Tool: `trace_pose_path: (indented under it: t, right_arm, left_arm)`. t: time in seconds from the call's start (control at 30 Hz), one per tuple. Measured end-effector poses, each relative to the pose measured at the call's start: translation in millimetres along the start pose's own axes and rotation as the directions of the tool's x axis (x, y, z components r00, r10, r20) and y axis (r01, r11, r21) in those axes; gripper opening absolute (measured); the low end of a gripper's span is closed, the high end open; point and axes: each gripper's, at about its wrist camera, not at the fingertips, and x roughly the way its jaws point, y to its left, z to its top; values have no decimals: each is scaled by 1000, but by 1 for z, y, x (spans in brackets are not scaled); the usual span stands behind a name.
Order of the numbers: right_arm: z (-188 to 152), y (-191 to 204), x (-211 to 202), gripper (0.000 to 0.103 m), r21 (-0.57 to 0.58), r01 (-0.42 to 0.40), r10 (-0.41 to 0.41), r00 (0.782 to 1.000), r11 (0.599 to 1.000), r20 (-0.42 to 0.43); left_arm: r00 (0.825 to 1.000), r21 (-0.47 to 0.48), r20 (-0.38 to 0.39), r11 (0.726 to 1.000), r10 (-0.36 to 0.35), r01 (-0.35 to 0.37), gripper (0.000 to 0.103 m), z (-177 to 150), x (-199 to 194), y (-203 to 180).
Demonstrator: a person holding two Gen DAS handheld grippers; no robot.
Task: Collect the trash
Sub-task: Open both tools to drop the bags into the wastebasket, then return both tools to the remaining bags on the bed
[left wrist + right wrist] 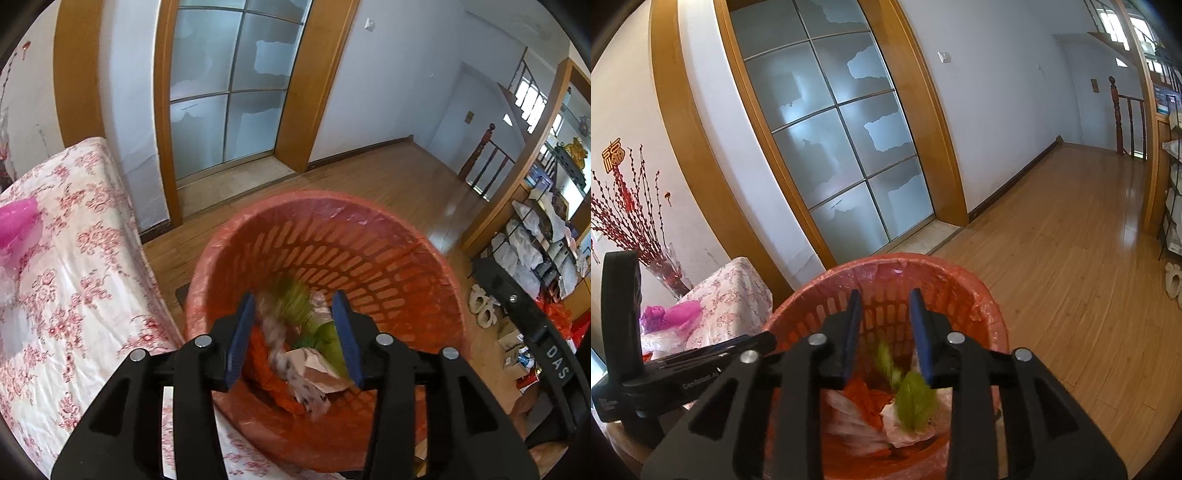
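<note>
Both claws hang released over the bin (388,258): the left claw (295,332) has its blue pads apart with nothing pressed between them, and the right claw (884,332) likewise. Blurred trash (295,362) sits inside the bin, at 6 o'clock from each claw's tips, green and orange scraps among pale paper. Floral cloth (74,258) lies at 9 o'clock.

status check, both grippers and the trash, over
Left gripper open, right gripper open, both over red bin. Trash blurred, inside bin. Nothing blocking.
</note>
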Motion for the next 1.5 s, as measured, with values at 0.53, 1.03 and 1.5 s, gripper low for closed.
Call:
trace_pose_path:
  t: [0.53, 1.03, 1.5]
  right_arm:
    - [-7, 36, -5, 75, -101, 42, -44, 999, 994, -21]
    - [-43, 213, 0, 76, -263, -263, 224, 960, 928, -170]
    - [-95, 373, 39, 72, -438, -404, 298, 909, 803, -292]
  left_arm:
    - [973, -24, 106, 979, 206, -205, 79, -33, -71, 60]
    - [880, -256, 119, 870, 460, -420, 83, -95, -174, 200]
    - [839, -435, 102, 783, 534, -445, 83, -144, -233, 293]
